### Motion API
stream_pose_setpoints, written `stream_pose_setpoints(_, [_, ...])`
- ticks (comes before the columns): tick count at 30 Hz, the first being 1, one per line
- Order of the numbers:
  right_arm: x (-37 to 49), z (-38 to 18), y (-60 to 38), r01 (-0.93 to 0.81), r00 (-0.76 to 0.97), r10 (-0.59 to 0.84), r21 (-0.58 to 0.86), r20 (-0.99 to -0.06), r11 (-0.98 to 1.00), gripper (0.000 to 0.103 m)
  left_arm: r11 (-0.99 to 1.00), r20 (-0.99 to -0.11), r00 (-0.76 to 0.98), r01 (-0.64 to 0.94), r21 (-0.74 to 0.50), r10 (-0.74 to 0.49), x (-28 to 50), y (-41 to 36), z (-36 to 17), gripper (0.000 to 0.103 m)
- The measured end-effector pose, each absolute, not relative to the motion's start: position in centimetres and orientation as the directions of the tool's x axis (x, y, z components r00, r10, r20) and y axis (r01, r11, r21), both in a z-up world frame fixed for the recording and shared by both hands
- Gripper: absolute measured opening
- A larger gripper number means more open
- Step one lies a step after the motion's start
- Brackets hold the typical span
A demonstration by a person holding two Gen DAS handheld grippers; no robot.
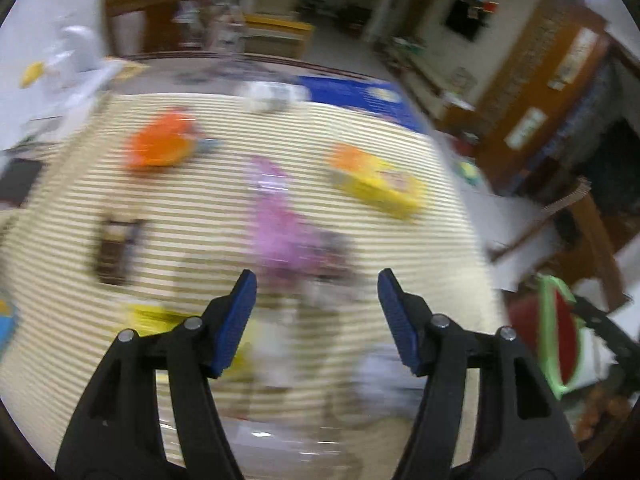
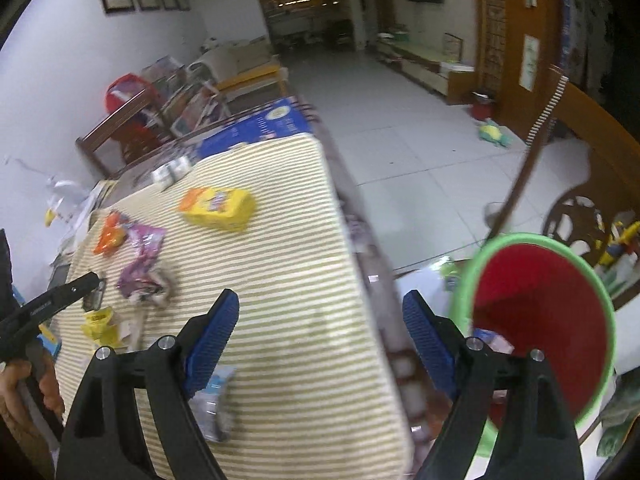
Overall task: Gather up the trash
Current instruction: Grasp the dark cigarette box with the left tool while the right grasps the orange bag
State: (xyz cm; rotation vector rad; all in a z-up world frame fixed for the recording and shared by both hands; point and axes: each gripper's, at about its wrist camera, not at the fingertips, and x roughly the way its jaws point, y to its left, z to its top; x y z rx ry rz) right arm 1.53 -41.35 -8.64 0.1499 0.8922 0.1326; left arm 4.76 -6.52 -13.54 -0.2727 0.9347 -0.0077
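Trash lies on a striped tablecloth (image 2: 280, 280): a yellow box (image 2: 218, 206), an orange wrapper (image 2: 108, 236), a purple wrapper (image 2: 142, 260), a yellow wrapper (image 2: 98, 320) and a silver-blue packet (image 2: 212, 404). My right gripper (image 2: 320, 298) hangs open and empty over the table's right edge, beside a red bin with a green rim (image 2: 536, 320). The left wrist view is blurred. There my left gripper (image 1: 317, 276) stands open with nothing between its pads, just short of the purple wrapper (image 1: 276, 224). The yellow box (image 1: 376, 184) and orange wrapper (image 1: 160, 144) lie farther off.
A hand (image 2: 24, 384) holds the left gripper at the table's left side. A blue box (image 2: 260, 124) and a small white pack (image 2: 172, 170) sit at the far end. A wooden chair (image 2: 120, 120) stands behind, and tiled floor (image 2: 420, 152) spreads to the right.
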Motion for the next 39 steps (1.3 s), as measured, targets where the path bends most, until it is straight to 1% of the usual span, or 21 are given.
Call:
stream_pose_setpoints(5, [2.0, -8.8, -35.8, -0.089, 0.605, 0.198, 0.181, -0.771, 0.979, 0.081, 0.957, -0.835, 0.551, -0.249, -0.148, 0.013, 5.3, 1.9, -16.0, 0.060])
stream_pose_setpoints(8, [2.3, -8.9, -33.1, -0.093, 0.600, 0.201, 0.181, -0.774, 0.979, 0.081, 0.953, -0.863, 0.504, -0.275, -0.125, 0.033, 6.1, 5.4, -17.9, 0.060])
stream_pose_setpoints(12, [2.6, -9.3, -29.6, -0.087, 0.593, 0.200, 0.184, -0.780, 0.979, 0.081, 0.967, -0.890, 0.456, -0.231, -0.110, 0.008, 8.0, 7.0, -20.0, 0.063])
stream_pose_setpoints(16, [3.0, -9.8, -26.2, -0.097, 0.578, 0.199, 0.175, -0.792, 0.980, 0.081, 0.982, -0.904, 0.427, -0.165, -0.096, -0.016, 10.1, 7.7, -22.0, 0.063])
stream_pose_setpoints(19, [3.7, -9.9, -23.6, -0.128, 0.565, 0.205, 0.160, -0.799, 0.979, 0.081, 0.986, -0.910, 0.413, -0.130, -0.104, -0.042, 10.8, 7.9, -23.1, 0.063])
stream_pose_setpoints(23, [5.3, -9.8, -20.1, -0.194, 0.546, 0.228, 0.144, -0.806, 0.971, 0.081, 0.995, -0.901, 0.432, -0.069, -0.076, -0.039, 11.2, 7.3, -23.3, 0.063])
stream_pose_setpoints(24, [6.0, -9.8, -19.0, -0.214, 0.542, 0.233, 0.135, -0.808, 0.967, 0.081, 0.996, -0.898, 0.439, -0.060, -0.070, -0.037, 11.3, 7.3, -23.4, 0.062])
stream_pose_setpoints(25, [6.4, -9.8, -18.5, -0.226, 0.540, 0.234, 0.129, -0.809, 0.966, 0.081, 0.996, -0.894, 0.446, -0.058, -0.065, -0.032, 11.4, 7.1, -23.3, 0.055])
stream_pose_setpoints(26, [7.3, -9.9, -17.4, -0.246, 0.535, 0.234, 0.116, -0.812, 0.962, 0.081, 0.997, -0.890, 0.455, -0.057, -0.055, -0.024, 11.4, 7.1, -23.3, 0.046])
stream_pose_setpoints(27, [7.8, -10.0, -16.8, -0.258, 0.530, 0.237, 0.111, -0.814, 0.960, 0.081, 0.997, -0.886, 0.463, -0.055, -0.047, -0.016, 11.4, 7.1, -23.2, 0.042])
stream_pose_setpoints(32, [12.3, -10.8, -11.5, -0.369, 0.468, 0.299, 0.123, -0.831, 0.921, 0.081, 0.986, -0.876, 0.477, -0.099, -0.137, -0.074, 10.8, 9.0, -22.9, 0.040])
stream_pose_setpoints(36, [16.0, -11.5, -6.8, -0.448, 0.406, 0.366, 0.166, -0.838, 0.878, 0.081, 0.969, -0.856, 0.504, -0.137, -0.208, -0.112, 9.5, 10.3, -21.9, 0.040])
stream_pose_setpoints(38, [18.2, -12.0, -4.0, -0.480, 0.382, 0.389, 0.180, -0.838, 0.859, 0.086, 0.965, -0.851, 0.511, -0.139, -0.222, -0.123, 9.1, 10.3, -21.5, 0.040])
stream_pose_setpoints(39, [19.3, -12.2, -2.7, -0.490, 0.373, 0.400, 0.189, -0.837, 0.851, 0.093, 0.963, -0.850, 0.512, -0.141, -0.230, -0.128, 8.9, 10.4, -21.3, 0.040])
